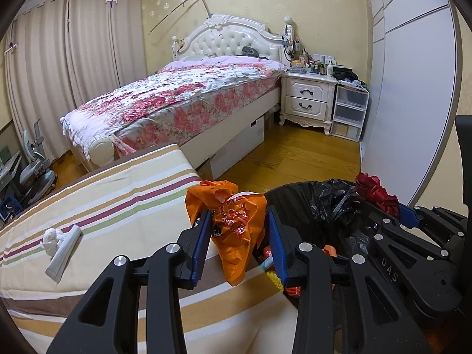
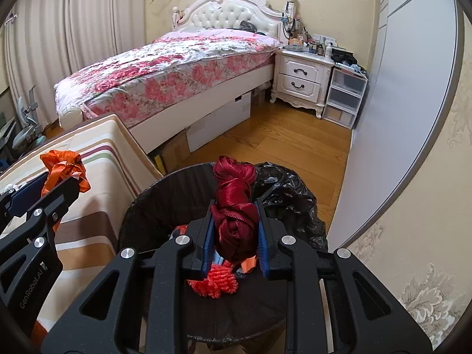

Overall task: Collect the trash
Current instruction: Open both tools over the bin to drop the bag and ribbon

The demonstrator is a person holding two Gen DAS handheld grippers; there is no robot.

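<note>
Right claw, clenched on the red cloth, hangs over the black-lined bin; release it there. Left claw, at nine o'clock, grips the orange bag; carry it over the rim first.

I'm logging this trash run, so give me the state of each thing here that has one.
Left gripper: shut on the orange bag, over the striped cloth's edge.
Right gripper: shut on the red cloth, above the bin.
Bin: open, black liner in, trash inside.
White tube: lying on the striped cloth, not yet picked up.
Nightstand drawers: closed.
</note>
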